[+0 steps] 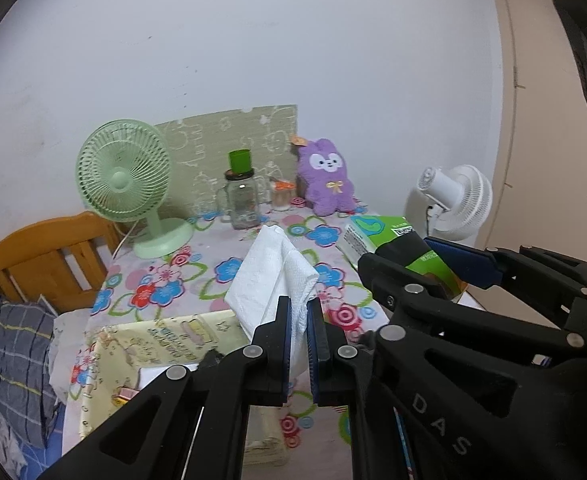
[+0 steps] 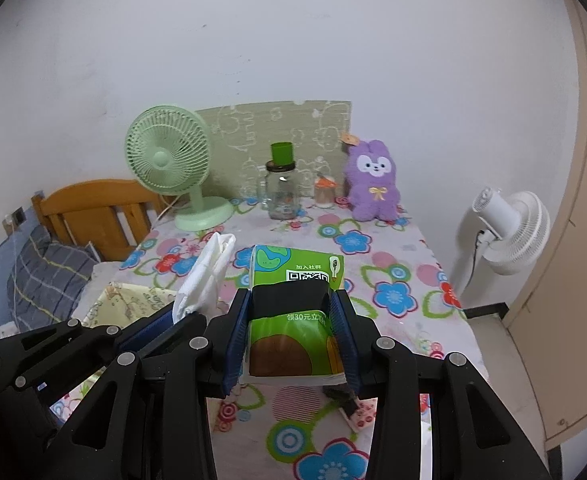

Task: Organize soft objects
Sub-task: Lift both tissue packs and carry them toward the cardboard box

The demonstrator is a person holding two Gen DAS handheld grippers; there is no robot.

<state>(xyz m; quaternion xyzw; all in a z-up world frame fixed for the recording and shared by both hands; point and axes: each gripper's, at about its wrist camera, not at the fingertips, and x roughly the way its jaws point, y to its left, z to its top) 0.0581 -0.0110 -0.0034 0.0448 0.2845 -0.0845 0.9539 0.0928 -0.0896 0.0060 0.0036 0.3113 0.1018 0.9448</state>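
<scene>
Jar (image 2: pixel 281 196) stands between fan (image 2: pixel 169 156) and plush (image 2: pixel 373 184) on table (image 2: pixel 393 240)

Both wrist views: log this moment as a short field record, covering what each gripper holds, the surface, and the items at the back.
left gripper: shut on a white folded paper tissue, lifted above the table
right gripper: shut on a green plastic-wrapped tissue pack, fingers on its two sides
surface: table with flowered cloth
back row: green desk fan, clear glass jar with green cap, purple plush bunny sitting upright
beside table: white standing fan
near left: pale yellow printed box
</scene>
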